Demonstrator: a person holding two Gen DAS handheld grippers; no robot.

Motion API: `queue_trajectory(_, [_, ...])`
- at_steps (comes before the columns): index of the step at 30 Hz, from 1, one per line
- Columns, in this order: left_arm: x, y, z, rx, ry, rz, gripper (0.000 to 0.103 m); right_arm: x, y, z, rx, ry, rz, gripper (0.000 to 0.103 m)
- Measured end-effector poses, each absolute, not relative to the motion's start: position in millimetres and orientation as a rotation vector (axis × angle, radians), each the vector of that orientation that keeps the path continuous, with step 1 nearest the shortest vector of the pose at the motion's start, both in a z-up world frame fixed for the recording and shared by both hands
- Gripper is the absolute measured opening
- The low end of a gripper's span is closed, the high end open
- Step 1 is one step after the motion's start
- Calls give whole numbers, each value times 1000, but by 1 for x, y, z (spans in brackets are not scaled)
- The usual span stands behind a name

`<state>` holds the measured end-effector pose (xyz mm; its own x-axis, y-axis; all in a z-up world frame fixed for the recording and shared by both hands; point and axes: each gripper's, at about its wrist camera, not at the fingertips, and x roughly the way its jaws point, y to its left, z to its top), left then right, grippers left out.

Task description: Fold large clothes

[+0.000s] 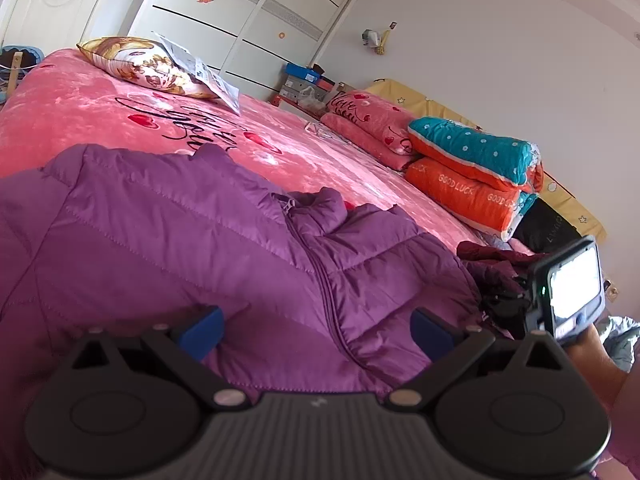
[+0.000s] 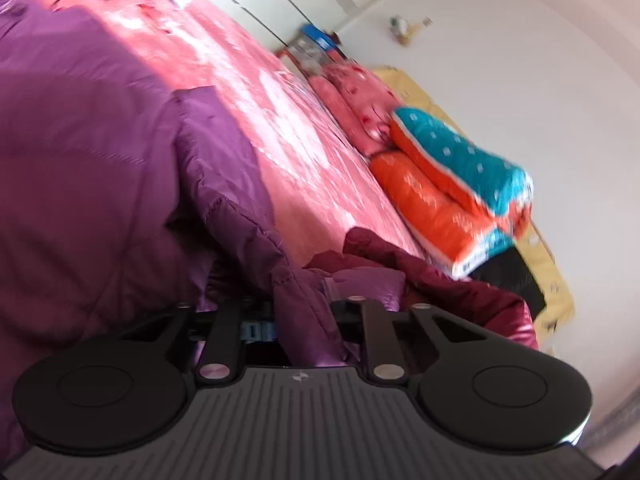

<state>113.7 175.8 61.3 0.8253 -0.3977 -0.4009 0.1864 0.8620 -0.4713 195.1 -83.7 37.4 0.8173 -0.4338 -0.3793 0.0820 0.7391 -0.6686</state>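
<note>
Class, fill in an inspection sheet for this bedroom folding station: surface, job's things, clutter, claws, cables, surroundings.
Surface: bed under a pink blanket.
Job's things: purple puffer jacket spread zipped on the bed; dark red garment crumpled beside it.
Clutter: folded orange-and-teal quilts, folded pink blanket, patterned pillow with papers on it.
Claws: left claw open over the jacket; right claw shut on a jacket fold.
Cables: nothing seen.
Surroundings: white wardrobe, white wall, stacked boxes in the corner.
</note>
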Motion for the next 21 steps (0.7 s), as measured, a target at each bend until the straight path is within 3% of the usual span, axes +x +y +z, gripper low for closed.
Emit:
queue_trajectory(14, [111, 210, 69, -547, 462, -303, 99, 177, -87, 186, -4, 238, -162, 14])
queue_trajectory(21, [113, 235, 65, -715, 450, -352, 99, 148, -43, 207, 264, 194, 209, 14])
